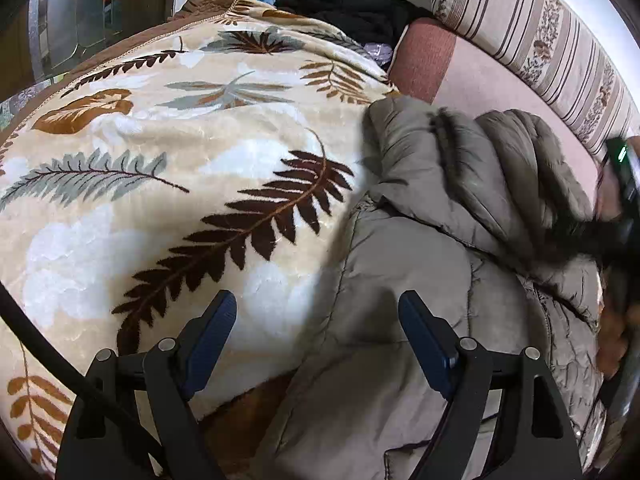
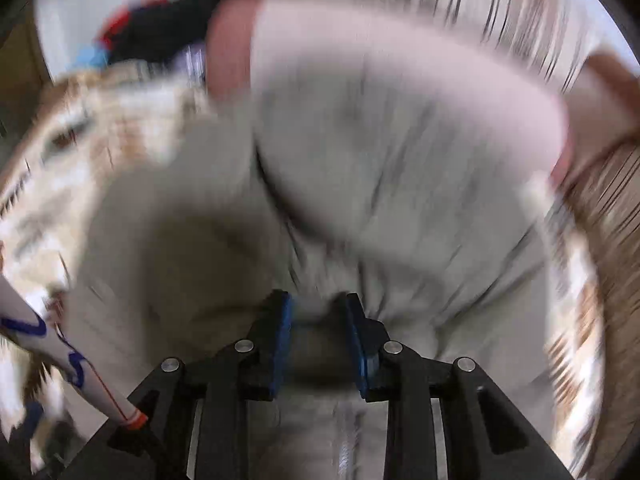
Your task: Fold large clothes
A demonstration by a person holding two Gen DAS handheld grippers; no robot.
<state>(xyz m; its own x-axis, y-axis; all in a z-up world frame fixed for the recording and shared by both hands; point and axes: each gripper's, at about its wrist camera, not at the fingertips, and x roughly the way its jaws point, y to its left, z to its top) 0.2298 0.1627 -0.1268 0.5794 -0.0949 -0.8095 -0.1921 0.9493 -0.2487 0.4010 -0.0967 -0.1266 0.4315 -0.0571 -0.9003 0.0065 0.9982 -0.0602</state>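
Observation:
A grey-beige padded jacket with a dark fur trim lies on a fern-patterned blanket. My left gripper is open and empty, hovering over the jacket's left edge where it meets the blanket. In the right wrist view the picture is motion-blurred; my right gripper is shut on a fold of the jacket, which bunches up between the blue pads. The right gripper also shows as a dark blurred shape at the right edge of the left wrist view.
A pink cushion and a striped sofa back lie behind the jacket. A pile of black, red and blue clothes sits at the far end. A white sleeve with blue marks shows at lower left.

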